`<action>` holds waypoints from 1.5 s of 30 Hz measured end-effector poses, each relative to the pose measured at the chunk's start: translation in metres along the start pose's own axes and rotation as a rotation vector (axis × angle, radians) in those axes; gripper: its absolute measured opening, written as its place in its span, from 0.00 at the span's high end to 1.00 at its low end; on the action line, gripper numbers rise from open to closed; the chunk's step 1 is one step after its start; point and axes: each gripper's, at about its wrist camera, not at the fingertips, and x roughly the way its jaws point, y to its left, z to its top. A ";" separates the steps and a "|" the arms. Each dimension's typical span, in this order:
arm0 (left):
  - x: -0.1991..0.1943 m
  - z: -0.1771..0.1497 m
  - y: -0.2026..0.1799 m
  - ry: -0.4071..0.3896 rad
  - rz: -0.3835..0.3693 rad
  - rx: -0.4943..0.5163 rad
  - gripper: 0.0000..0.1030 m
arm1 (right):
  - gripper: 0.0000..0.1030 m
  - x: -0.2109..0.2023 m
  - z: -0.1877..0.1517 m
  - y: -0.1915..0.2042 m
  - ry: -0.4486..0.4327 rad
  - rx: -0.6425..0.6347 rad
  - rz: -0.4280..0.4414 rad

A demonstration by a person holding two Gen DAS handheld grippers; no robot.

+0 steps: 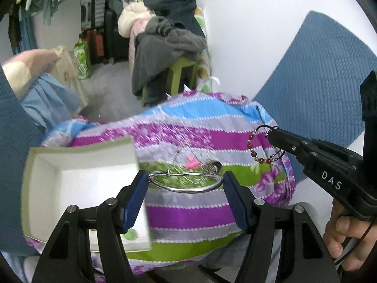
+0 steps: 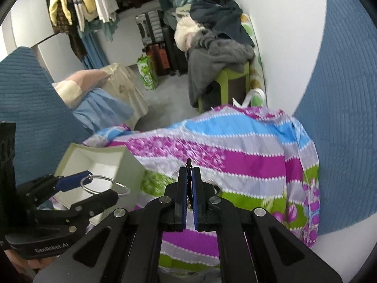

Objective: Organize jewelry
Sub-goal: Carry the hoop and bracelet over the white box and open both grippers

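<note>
My left gripper (image 1: 185,176) is shut on a silver bangle (image 1: 188,191), which spans the gap between its blue pads and hangs above the striped cloth (image 1: 212,139). In the right wrist view the left gripper (image 2: 101,185) holds the bangle (image 2: 106,177) over the open white box (image 2: 77,153). That box (image 1: 47,155) sits at the cloth's left edge. My right gripper (image 2: 189,172) is shut on a beaded bracelet (image 1: 253,151) by its black cord (image 2: 188,162). The red-brown beads dangle below the right gripper (image 1: 271,133). A pink clip (image 1: 190,164) lies on the cloth.
A small metal piece (image 1: 215,165) lies beside the clip. A green stool (image 2: 231,75) piled with clothes stands behind the cloth, with suitcases (image 2: 153,30) further back. Blue quilted fabric (image 1: 318,70) rises at the right. A person's hand (image 1: 346,235) grips the right handle.
</note>
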 end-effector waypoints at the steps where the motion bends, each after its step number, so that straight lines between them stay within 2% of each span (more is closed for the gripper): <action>1: -0.007 0.005 0.005 -0.010 0.009 0.003 0.37 | 0.98 -0.002 0.004 0.005 -0.002 -0.007 0.004; 11: -0.066 0.027 0.067 -0.100 0.058 -0.028 0.37 | 0.98 -0.019 0.034 0.067 -0.063 -0.081 0.003; 20: -0.081 0.021 0.127 -0.118 0.074 -0.083 0.36 | 0.98 -0.006 0.032 0.102 -0.069 -0.045 0.004; 26: -0.068 0.005 0.157 -0.096 0.094 -0.094 0.36 | 0.98 0.015 0.014 0.118 -0.033 -0.018 0.006; 32: -0.038 -0.023 0.183 -0.034 0.098 -0.108 0.36 | 0.98 0.045 -0.013 0.140 0.038 -0.030 0.034; 38: -0.003 -0.045 0.194 0.013 0.103 -0.105 0.36 | 0.98 0.077 -0.039 0.156 0.118 -0.049 0.068; 43: 0.015 -0.056 0.193 0.051 0.087 -0.112 0.36 | 0.97 0.096 -0.056 0.160 0.175 -0.051 0.096; 45: 0.016 -0.061 0.191 0.051 0.057 -0.115 0.35 | 0.97 0.099 -0.057 0.157 0.191 -0.039 0.127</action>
